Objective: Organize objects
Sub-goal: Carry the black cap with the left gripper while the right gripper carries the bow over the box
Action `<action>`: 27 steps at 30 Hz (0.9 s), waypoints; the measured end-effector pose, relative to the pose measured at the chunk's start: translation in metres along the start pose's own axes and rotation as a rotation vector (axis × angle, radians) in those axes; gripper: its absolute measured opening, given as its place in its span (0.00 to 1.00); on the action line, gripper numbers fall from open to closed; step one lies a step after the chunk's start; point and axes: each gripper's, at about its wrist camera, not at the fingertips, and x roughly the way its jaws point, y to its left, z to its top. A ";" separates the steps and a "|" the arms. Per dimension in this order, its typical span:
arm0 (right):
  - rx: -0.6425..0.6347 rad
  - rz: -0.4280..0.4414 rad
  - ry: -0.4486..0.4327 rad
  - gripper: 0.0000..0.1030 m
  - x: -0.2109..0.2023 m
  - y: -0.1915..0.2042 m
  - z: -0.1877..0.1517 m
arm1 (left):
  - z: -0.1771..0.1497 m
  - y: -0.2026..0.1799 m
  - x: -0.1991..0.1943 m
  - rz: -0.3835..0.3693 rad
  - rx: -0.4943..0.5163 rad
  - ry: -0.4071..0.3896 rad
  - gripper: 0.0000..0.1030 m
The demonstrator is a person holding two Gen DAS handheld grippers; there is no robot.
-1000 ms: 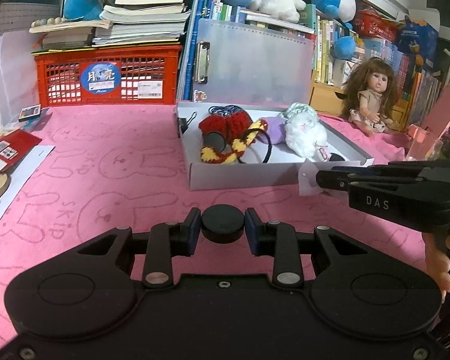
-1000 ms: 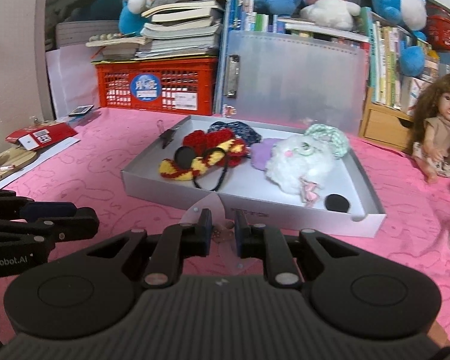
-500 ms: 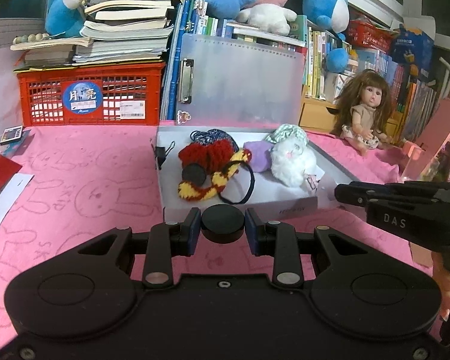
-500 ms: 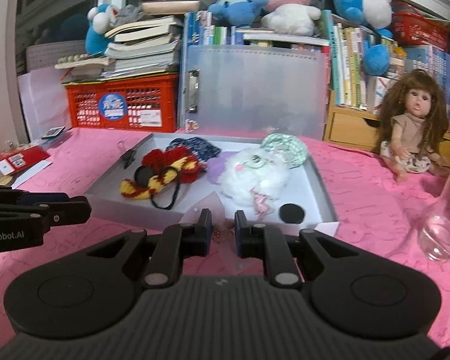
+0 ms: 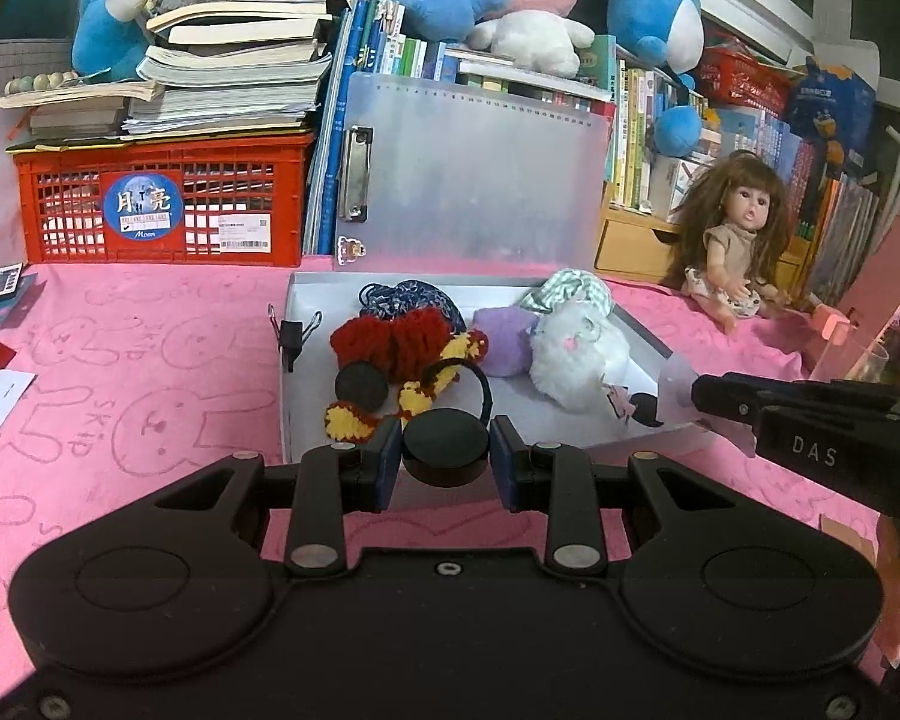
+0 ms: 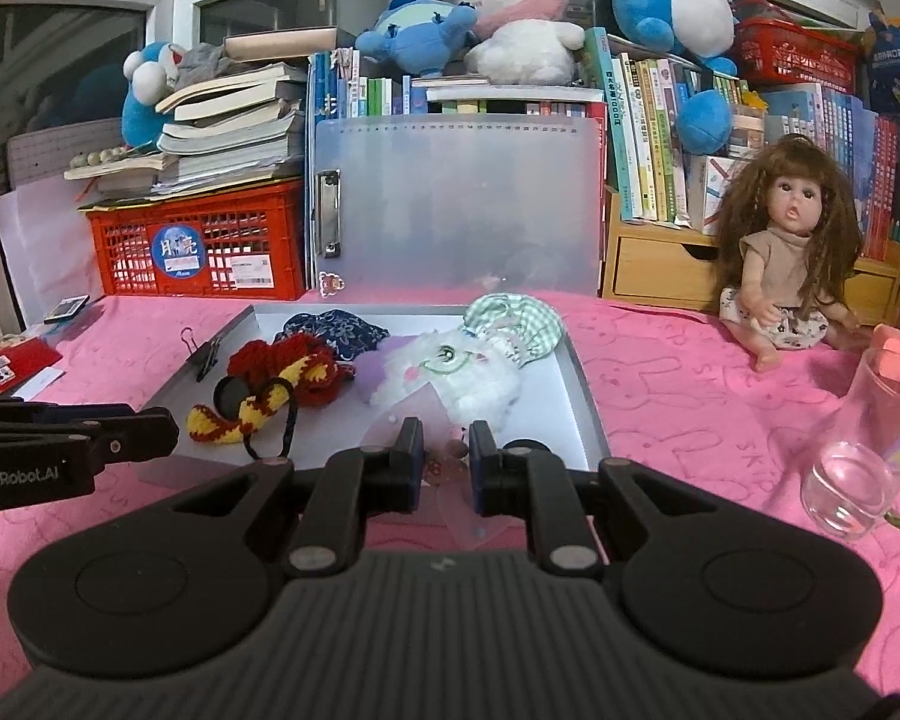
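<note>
A shallow grey tray (image 5: 286,372) (image 6: 582,384) lies on the pink cloth and holds a red and yellow knitted headband (image 5: 408,354) (image 6: 282,384), a white plush (image 5: 576,354) (image 6: 456,378), scrunchies and a black disc (image 5: 360,387). My left gripper (image 5: 446,456) is shut on a black round disc (image 5: 446,447) at the tray's near edge. My right gripper (image 6: 444,465) is shut on a small clear packet (image 6: 444,468) over the tray's near right part; the packet also shows in the left wrist view (image 5: 675,387).
A black binder clip (image 5: 291,333) sits on the tray's left rim. A doll (image 6: 780,276) sits at the right, a glass (image 6: 852,456) near it. A red crate (image 5: 156,198), a clear folder (image 5: 474,174) and books stand behind.
Both grippers moved forward toward and over the tray, each still holding its item. The tray's contents look unchanged.
</note>
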 end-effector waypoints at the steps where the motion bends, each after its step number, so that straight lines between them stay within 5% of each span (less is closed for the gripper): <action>1: 0.000 0.000 0.000 0.19 0.000 0.000 0.000 | 0.001 -0.001 0.001 -0.001 0.000 0.000 0.29; 27: 0.020 0.036 0.055 0.19 0.038 0.002 0.012 | 0.018 -0.009 0.046 -0.005 -0.018 0.010 0.29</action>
